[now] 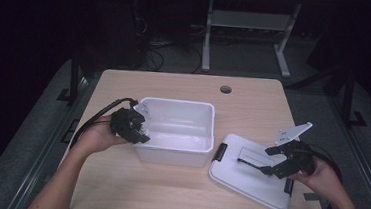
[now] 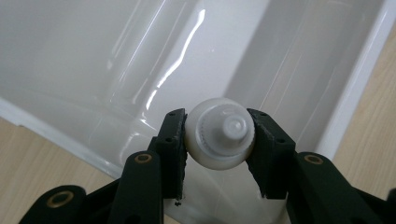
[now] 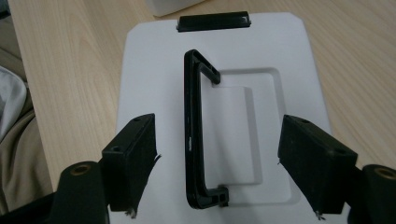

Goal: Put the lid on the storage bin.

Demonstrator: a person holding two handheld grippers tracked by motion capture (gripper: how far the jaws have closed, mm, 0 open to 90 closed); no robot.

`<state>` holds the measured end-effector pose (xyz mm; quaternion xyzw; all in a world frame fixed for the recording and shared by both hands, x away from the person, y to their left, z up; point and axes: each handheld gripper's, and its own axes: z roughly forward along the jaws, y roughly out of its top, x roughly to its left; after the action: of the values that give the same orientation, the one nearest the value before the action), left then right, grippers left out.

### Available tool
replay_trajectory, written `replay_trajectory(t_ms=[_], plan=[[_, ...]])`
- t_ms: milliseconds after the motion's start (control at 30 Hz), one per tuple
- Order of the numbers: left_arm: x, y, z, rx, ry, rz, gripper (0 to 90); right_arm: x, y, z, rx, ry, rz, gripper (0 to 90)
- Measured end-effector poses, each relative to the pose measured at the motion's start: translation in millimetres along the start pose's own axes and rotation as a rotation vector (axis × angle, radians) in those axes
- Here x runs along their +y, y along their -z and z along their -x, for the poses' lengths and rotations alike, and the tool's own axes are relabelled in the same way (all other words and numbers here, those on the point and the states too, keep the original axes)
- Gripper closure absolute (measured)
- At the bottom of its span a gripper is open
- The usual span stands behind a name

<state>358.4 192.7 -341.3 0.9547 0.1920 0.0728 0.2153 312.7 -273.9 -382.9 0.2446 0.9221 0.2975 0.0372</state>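
Left gripper view: left claw clamps white bottle; right claw wide open, empty.

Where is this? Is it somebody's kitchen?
Probably not a kitchen. It looks more like a lab or workshop: a plain wooden table with a cable hole, loose cables on the floor behind it, another metal-legged desk, and a dark room around.

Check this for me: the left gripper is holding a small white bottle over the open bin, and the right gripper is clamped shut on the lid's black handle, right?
Not quite. The right gripper is open, its jaws either side of the lid's black handle, as the right gripper view shows. The left gripper does hold the bottle over the bin.
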Motion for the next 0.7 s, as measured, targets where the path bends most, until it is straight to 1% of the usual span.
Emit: replay_trajectory(t_ms=[33, 100, 133, 200, 233, 267, 333, 633, 700], plan=[[0.3, -0.5, -0.1, 0.005, -0.003, -0.002, 60.0, -0.1, 0.0, 0.0, -0.001, 0.001, 0.000, 27.4], [0.6, -2.2, 0.4, 0.015, -0.010, -0.021, 59.9, -0.2, 0.3, 0.0, -0.001, 0.001, 0.001, 27.4], [0.4, -2.9, 0.5, 0.011, -0.008, -0.021, 59.9, -0.3, 0.5, 0.1, -0.001, 0.002, 0.002, 27.4], [-1.3, -3.4, 0.0, 0.009, -0.002, -0.002, 60.0, -0.7, 0.8, 0.3, -0.002, 0.002, 0.003, 27.4], [-3.4, -3.9, -1.2, -0.001, 0.015, 0.011, 59.9, -0.9, 1.0, 0.4, -0.001, -0.001, 0.003, 27.4], [-4.5, -4.4, -1.2, 0.003, 0.017, 0.009, 60.0, -1.3, 1.0, 0.7, 0.000, -0.004, 0.004, 27.4], [-6.0, -6.0, -0.3, 0.016, 0.007, 0.000, 60.0, -1.7, 1.3, 1.0, 0.001, -0.007, 0.005, 27.4], [-6.2, -6.5, 0.6, 0.024, -0.001, 0.000, 59.9, -0.7, 0.1, 1.4, 0.005, -0.006, 0.005, 27.4], [-6.6, -5.7, 0.5, 0.024, 0.003, 0.005, 59.9, -0.5, -0.2, 1.4, 0.005, -0.008, 0.004, 27.4]])
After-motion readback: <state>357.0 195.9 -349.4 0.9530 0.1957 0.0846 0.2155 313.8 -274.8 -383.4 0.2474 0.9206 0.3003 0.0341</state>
